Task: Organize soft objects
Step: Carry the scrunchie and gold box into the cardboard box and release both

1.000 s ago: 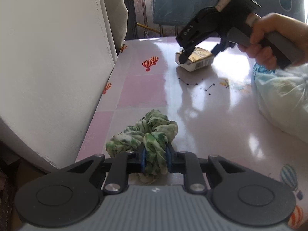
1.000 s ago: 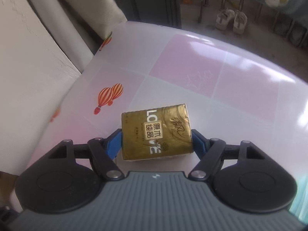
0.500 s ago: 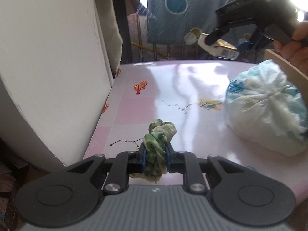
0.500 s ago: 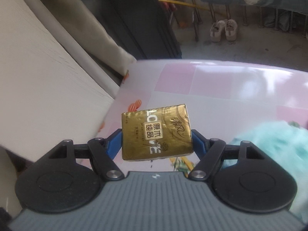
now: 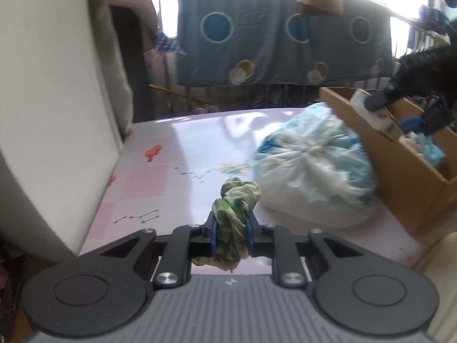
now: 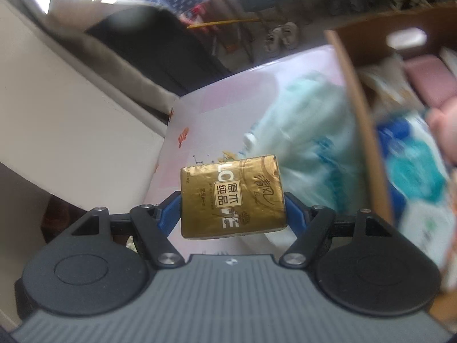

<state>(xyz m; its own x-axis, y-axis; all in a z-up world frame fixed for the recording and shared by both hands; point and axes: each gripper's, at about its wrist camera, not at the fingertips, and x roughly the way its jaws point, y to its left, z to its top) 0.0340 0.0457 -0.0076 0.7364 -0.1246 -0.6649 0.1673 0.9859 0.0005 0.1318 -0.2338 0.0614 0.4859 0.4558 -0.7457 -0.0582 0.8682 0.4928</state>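
Note:
My left gripper [image 5: 230, 230] is shut on a green and white cloth scrunchie [image 5: 236, 203] and holds it above the near edge of the pink table [image 5: 182, 154]. My right gripper [image 6: 232, 210] is shut on a gold tissue pack [image 6: 232, 198], held in the air beside the cardboard box [image 6: 362, 131]. In the left wrist view the right gripper [image 5: 400, 111] holds the pack [image 5: 374, 111] over the cardboard box [image 5: 400, 177] at the right.
A white and blue plastic bag bundle [image 5: 311, 168] lies on the table against the box. The box holds several soft packs [image 6: 411, 160]. A white wall panel [image 5: 51, 114] borders the table's left side. A blue curtain [image 5: 280, 34] hangs behind.
The right gripper has lifted the gold tissue pack off the table and carried it right, over the box. The left gripper has lifted the scrunchie and swung right.

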